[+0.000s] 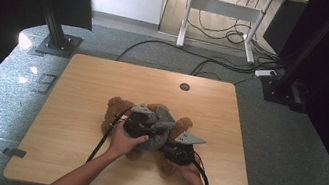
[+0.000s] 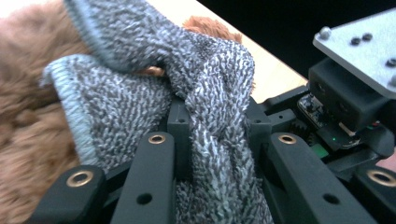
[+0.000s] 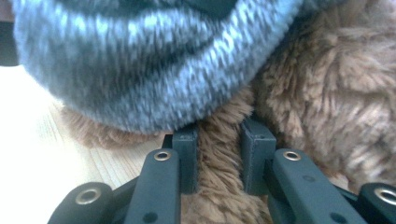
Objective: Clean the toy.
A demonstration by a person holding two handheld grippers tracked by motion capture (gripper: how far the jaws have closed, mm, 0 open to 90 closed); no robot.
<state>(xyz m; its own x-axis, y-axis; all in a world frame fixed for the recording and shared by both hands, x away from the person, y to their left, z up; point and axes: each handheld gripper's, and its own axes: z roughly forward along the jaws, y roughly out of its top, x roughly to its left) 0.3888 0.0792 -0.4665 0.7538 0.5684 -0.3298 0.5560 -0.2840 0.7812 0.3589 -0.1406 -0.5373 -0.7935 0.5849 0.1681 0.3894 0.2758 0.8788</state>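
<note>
At the middle of the counter point(image 1: 78, 108), slightly toward six o'clock, lies the brown plush bear point(image 1: 114, 109) with a grey knitted garment point(image 1: 160, 128) bunched over it. My left gripper point(image 1: 139, 128) sits at the nine o'clock side of the garment, and its jaws are clamped tight on a twisted fold of the grey knit, which runs up between them like a rope in the left gripper view, where the garment point(image 2: 205, 93) spreads over the bear's fur point(image 2: 23, 93). My right gripper point(image 1: 182, 152) sits at about four o'clock of the bear, its grey plate on top; in the right gripper view its jaws are closed on a strand of brown plush point(image 3: 219, 154), a narrow part of the bear, with the knit's rounded edge point(image 3: 140, 70) hanging just above and across them, hiding what lies beyond.

Around us the counter carries a round cable hole point(image 1: 184, 86) at twelve o'clock, well apart from the bear. My black cable point(image 1: 102, 140) trails off toward seven o'clock. Beyond the counter, on the grey carpet, stand two black stand bases point(image 1: 59, 44), loose cables point(image 1: 198, 60) and a white-legged desk point(image 1: 226, 11) at twelve to one o'clock.
</note>
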